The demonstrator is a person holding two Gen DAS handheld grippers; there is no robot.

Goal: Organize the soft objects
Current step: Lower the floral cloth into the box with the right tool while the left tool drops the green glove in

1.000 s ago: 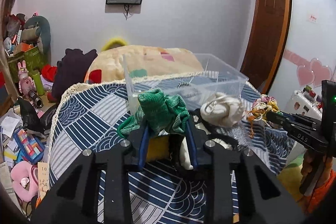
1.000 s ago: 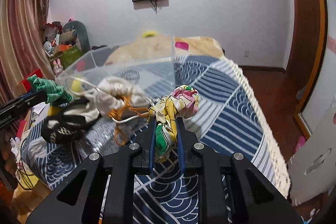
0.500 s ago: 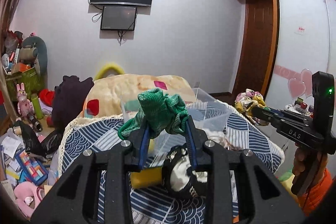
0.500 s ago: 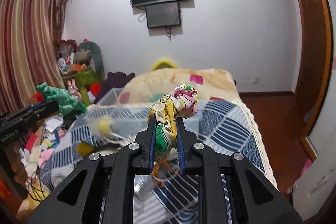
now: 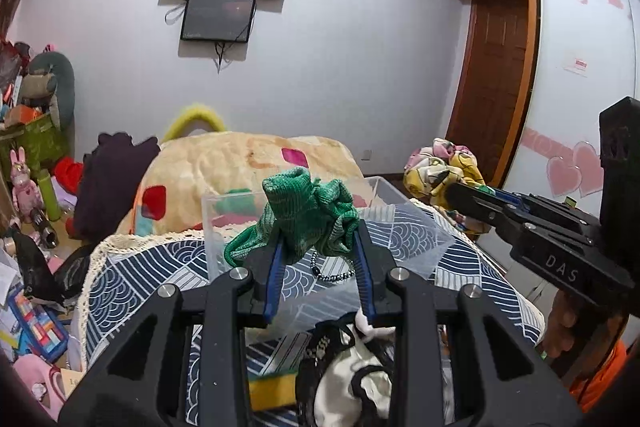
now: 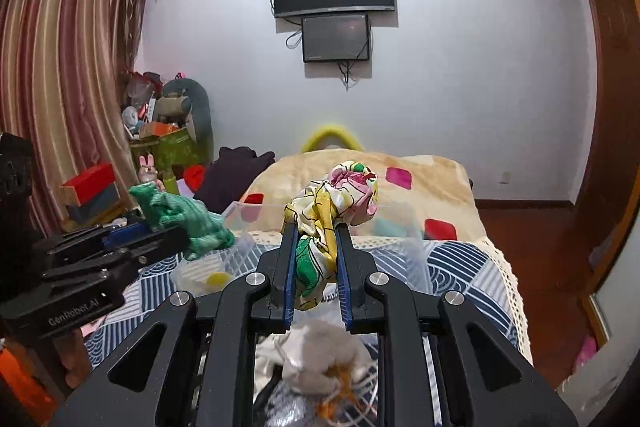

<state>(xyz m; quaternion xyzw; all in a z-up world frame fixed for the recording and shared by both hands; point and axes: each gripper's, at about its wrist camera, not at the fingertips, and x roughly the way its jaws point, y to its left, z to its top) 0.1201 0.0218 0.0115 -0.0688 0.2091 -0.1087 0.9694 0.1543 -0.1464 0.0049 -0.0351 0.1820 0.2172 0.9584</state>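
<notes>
My left gripper (image 5: 316, 239) is shut on a green knitted cloth (image 5: 304, 211) and holds it up in front of a clear plastic box (image 5: 404, 227) on the blue patterned bedspread (image 5: 132, 275). My right gripper (image 6: 316, 231) is shut on a yellow, pink and green floral cloth (image 6: 332, 199) and holds it above the same box (image 6: 400, 239). The floral cloth (image 5: 440, 171) shows at the right in the left wrist view. The green cloth (image 6: 180, 215) shows at the left in the right wrist view.
A black-and-white cloth (image 5: 352, 379) and a yellow sponge (image 5: 272, 391) lie below my left gripper. A white drawstring pouch (image 6: 320, 359) lies under my right gripper. A beaded bracelet (image 5: 332, 273) lies in the box. A cream quilt (image 5: 240, 163) is behind; clutter (image 5: 32, 187) fills the floor left.
Both grippers have risen with their cloths and now sit level with the box's rim. The pile of soft things has dropped toward the bottom of both views.
</notes>
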